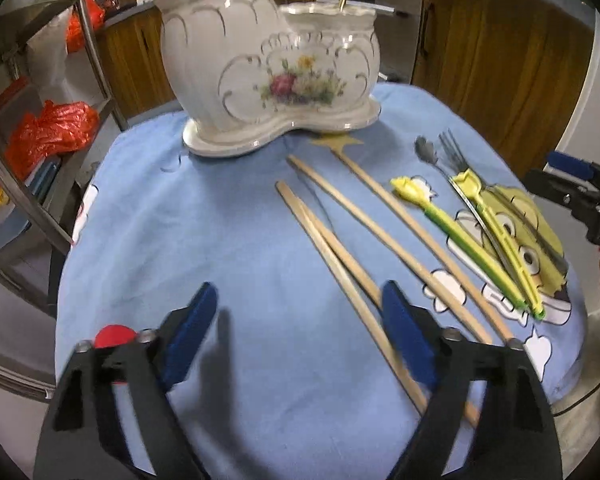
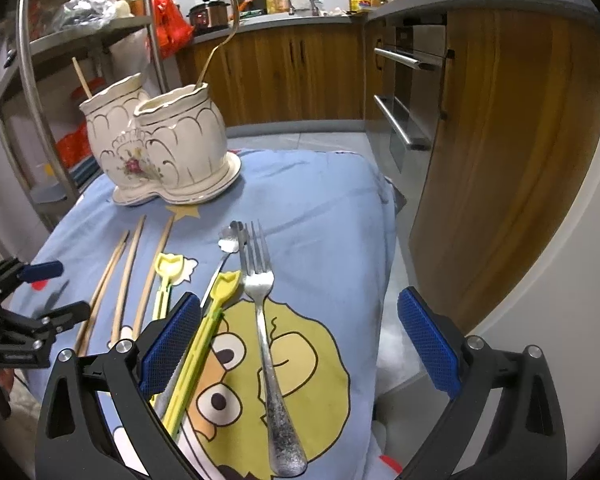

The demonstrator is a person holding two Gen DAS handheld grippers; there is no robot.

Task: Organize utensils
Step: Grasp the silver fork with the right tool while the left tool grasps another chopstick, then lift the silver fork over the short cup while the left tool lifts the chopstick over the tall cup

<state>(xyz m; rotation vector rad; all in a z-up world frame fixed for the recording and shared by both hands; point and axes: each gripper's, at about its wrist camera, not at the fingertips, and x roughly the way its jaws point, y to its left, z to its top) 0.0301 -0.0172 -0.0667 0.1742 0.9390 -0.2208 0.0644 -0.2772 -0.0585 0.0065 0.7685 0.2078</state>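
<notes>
Both jaws spread and empty, four wooden chopsticks [image 1: 352, 240], two yellow-green utensils [image 1: 460, 240], one fork [image 2: 264, 336], one spoon [image 2: 224, 248], one holder [image 1: 268, 68]

Both wrist cameras look down, sharing the cloth [image 1: 240, 220].

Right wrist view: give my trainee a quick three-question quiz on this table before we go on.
1. True or false: the metal fork lies between the right gripper's open jaws.
2. How many loose wooden chopsticks lie on the cloth?
3. The gold utensil stands in the ceramic holder's: A) nearer cup, B) farther cup.

Key: 1 true; 2 four; 3 A.
</notes>
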